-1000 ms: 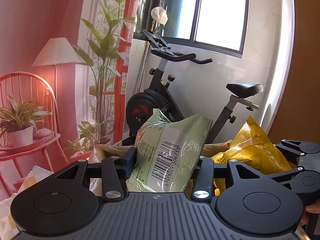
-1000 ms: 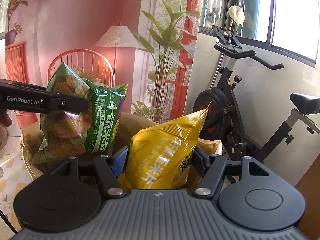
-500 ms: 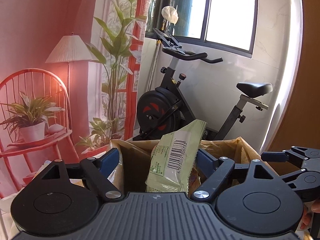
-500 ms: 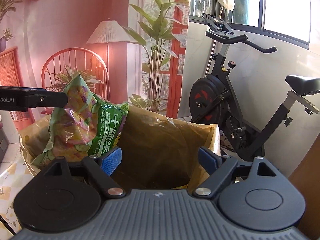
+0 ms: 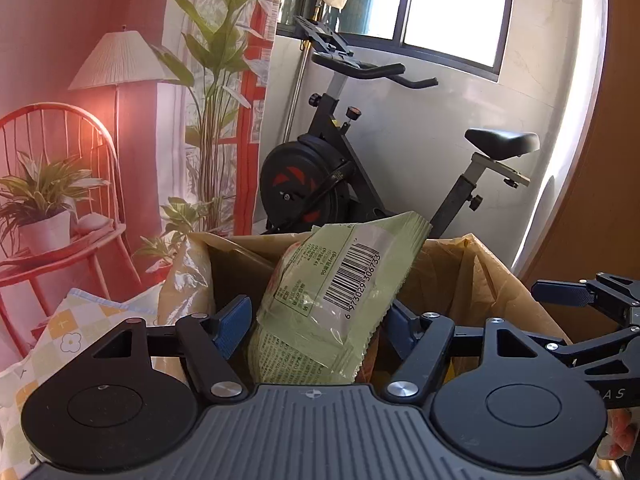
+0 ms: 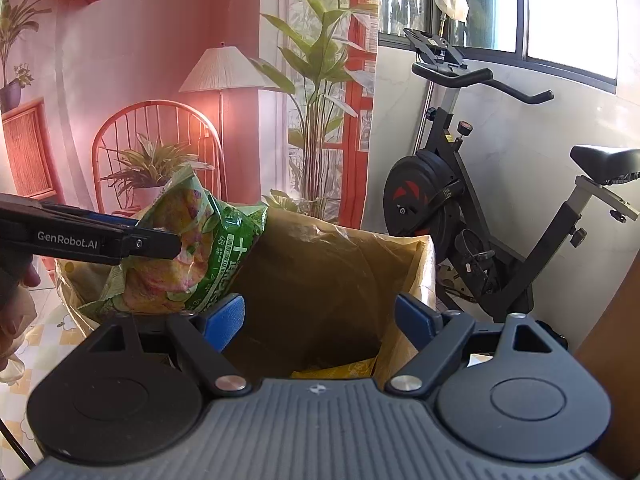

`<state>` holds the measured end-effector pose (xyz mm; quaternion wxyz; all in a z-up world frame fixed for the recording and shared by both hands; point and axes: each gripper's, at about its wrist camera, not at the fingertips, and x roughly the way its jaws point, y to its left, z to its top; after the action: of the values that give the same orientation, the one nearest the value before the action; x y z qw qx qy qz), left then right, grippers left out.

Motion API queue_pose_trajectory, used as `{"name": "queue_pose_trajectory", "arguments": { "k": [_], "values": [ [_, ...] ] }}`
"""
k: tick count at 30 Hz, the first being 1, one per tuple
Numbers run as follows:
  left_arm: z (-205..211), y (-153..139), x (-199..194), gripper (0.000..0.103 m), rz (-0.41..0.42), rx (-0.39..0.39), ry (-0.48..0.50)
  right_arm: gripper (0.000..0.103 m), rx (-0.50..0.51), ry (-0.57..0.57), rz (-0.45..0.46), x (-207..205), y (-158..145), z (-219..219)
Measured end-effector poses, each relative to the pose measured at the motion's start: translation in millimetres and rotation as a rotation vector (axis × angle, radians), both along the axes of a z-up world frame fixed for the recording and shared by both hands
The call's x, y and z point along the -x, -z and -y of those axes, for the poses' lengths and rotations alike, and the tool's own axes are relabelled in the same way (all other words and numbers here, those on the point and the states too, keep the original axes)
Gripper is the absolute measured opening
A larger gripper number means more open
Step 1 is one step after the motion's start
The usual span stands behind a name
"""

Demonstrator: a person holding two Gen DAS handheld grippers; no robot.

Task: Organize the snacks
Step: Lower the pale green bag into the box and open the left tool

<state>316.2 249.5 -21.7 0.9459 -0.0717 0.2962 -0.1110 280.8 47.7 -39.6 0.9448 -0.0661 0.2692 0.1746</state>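
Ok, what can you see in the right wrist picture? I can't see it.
The open right tool hangs empty over a bag-lined box with a yellow snack bag at the bottom. To the left, the left tool is beside a green snack bag at the box's edge.

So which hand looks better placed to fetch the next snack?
Probably the right. The right gripper is open and empty above the box, with the yellow bag already inside. The left gripper, also open, has the green bag between its fingers.
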Motion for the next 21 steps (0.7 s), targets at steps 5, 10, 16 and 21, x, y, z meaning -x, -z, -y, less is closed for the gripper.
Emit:
{"name": "queue_pose_trajectory", "arguments": {
  "k": [5,10,16,21],
  "values": [
    [-4,-5,4,0.045,-0.002,-0.028,0.007,0.083,-0.026,0.003,-0.007,0,0,5],
    [-13,-27,9,0.043,0.004,0.017,0.004,0.083,-0.052,0.002,-0.010,1,-2,6],
    [-10,-53,15,0.042,0.033,-0.043,0.056,0.083,-0.077,0.007,-0.010,2,-5,10],
    [-6,-53,10,0.041,0.022,-0.049,0.078,0.083,-0.082,0.012,-0.017,2,-5,9]
  ]
}}
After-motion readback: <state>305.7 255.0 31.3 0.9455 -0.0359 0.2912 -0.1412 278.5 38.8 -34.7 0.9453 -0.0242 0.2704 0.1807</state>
